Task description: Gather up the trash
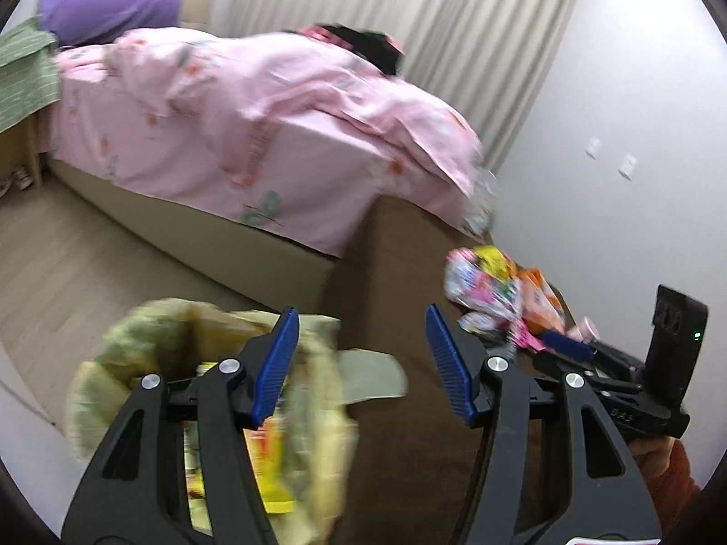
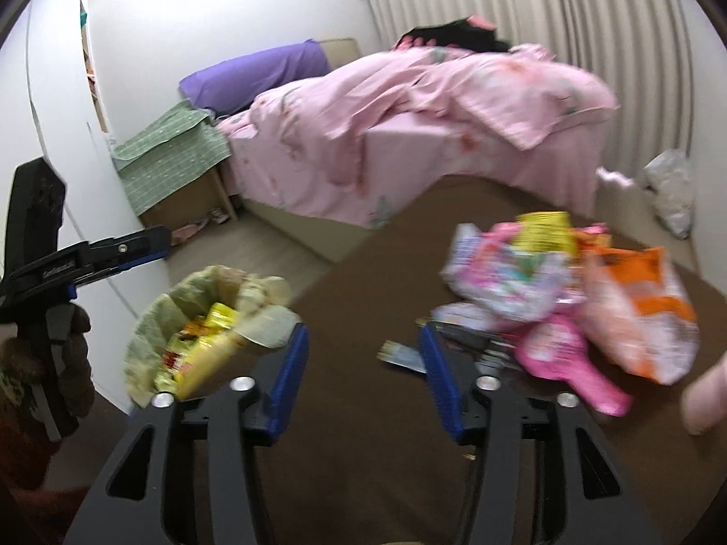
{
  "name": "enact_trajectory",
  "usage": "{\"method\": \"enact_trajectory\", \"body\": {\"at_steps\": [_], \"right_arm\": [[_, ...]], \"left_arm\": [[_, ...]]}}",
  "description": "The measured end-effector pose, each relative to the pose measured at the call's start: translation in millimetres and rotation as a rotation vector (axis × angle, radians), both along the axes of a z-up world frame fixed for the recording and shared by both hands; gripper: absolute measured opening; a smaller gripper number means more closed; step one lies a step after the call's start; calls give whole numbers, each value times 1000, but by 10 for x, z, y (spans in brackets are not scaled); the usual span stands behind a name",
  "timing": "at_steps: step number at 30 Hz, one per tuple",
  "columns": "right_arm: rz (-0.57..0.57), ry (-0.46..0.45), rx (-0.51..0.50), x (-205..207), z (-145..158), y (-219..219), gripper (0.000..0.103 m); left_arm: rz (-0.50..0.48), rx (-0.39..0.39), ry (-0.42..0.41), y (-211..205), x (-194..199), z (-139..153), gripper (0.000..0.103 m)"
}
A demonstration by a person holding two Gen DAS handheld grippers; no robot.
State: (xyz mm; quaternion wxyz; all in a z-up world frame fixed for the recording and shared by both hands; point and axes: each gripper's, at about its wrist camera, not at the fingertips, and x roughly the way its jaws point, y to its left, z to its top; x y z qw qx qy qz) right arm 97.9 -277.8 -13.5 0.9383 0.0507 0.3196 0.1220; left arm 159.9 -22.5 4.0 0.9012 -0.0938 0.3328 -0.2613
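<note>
Lying right of both grippers' empty jaws, wrappers (image 2: 563, 281) crowd the table (image 2: 363, 408).

No legible text anywhere; wrapper (image 2: 509, 268) print and claw (image 2: 54, 268) lettering blurred.

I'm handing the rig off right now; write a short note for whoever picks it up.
Left gripper: open, empty, hovering over the bin's edge.
Right gripper: open, empty, near the wrapper pile.
Trash bin, green liner, sits on the floor beside the brown table; it already holds yellow wrappers.
Left to do: the pile of snack wrappers on the table, including the orange bag and the pink packet.
</note>
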Motion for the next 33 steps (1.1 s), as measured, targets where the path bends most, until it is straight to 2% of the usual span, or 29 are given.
{"method": "enact_trajectory", "body": {"at_steps": [4, 8, 13, 17, 20, 23, 24, 25, 28, 29, 30, 33], "right_arm": [[-53, -16, -16, -209, -43, -357, 71], [-57, 2, -26, -360, -158, -620, 71], [-90, 52, -74, -466, -368, -803, 71], [-110, 64, -79, -362, -392, -970, 71], [-58, 73, -69, -159, -385, -1018, 71], [-6, 101, -114, 105, -453, -997, 71], [10, 115, -120, 169, -477, -981, 66], [16, 133, -136, 250, -520, -976, 57], [-11, 153, -190, 373, -623, -992, 48], [-12, 163, -171, 380, -651, -1024, 33], [-13, 183, -150, 391, -681, -1049, 25], [-16, 215, -89, 221, -693, -1108, 21]], "left_arm": [[-113, 20, 6, -505, 35, -99, 55], [-238, 39, 39, -1022, 120, -237, 55], [-296, 71, 75, -1454, 196, -407, 55], [-317, 84, 103, -1604, 282, -495, 55], [-323, 72, 112, -1608, 359, -496, 55], [-341, 79, 111, -1590, 394, -487, 55], [-349, 82, 110, -1587, 392, -484, 55], [-361, 88, 108, -1581, 384, -481, 55], [-407, 95, 97, -1584, 346, -466, 55], [-428, 100, 93, -1614, 341, -469, 55], [-444, 109, 89, -1643, 333, -474, 55], [-483, 159, 68, -1794, 340, -526, 55]]}}
